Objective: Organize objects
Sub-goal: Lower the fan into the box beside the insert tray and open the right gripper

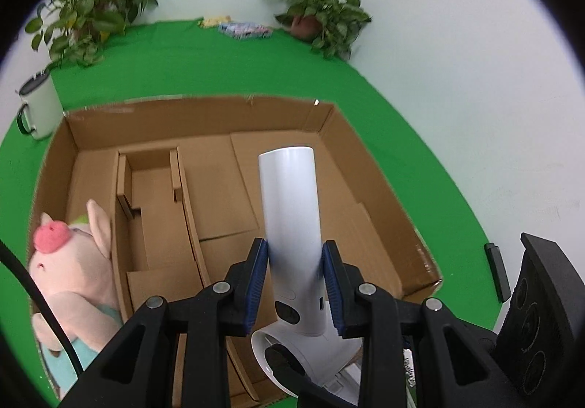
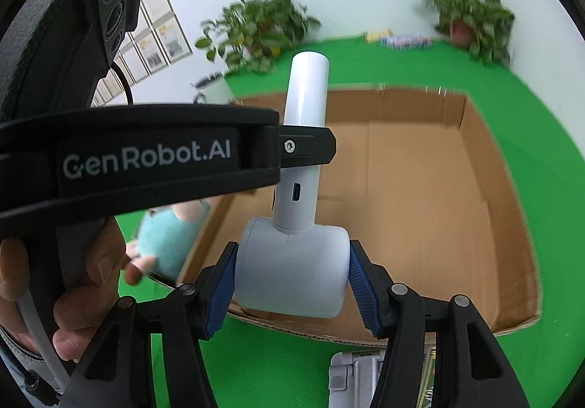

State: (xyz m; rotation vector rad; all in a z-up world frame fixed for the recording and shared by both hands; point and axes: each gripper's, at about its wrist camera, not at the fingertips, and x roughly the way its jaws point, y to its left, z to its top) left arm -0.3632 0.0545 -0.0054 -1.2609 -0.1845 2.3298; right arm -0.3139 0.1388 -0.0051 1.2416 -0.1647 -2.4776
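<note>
Both grippers carry one white hair dryer [image 1: 290,210] above the near edge of an open cardboard box [image 1: 204,115]. My left gripper [image 1: 294,283] is shut on the dryer's long handle [image 2: 305,93], its blue pads [image 1: 256,283] pressed on both sides. My right gripper [image 2: 292,283] is shut on the dryer's round barrel [image 2: 292,269]. The left gripper's black finger [image 2: 307,146] crosses the handle in the right wrist view. The box [image 2: 475,159] has cardboard dividers [image 1: 182,196] on its left side, and its wide right section lies below the dryer.
A pink plush pig [image 1: 69,261] lies in the box's left compartment. A white mug [image 1: 38,104] stands left of the box on the green cloth [image 1: 226,64]. Two potted plants [image 1: 91,13] [image 1: 321,13] and flat packets [image 1: 245,29] sit at the far edge. A hand [image 2: 84,283] grips the left tool.
</note>
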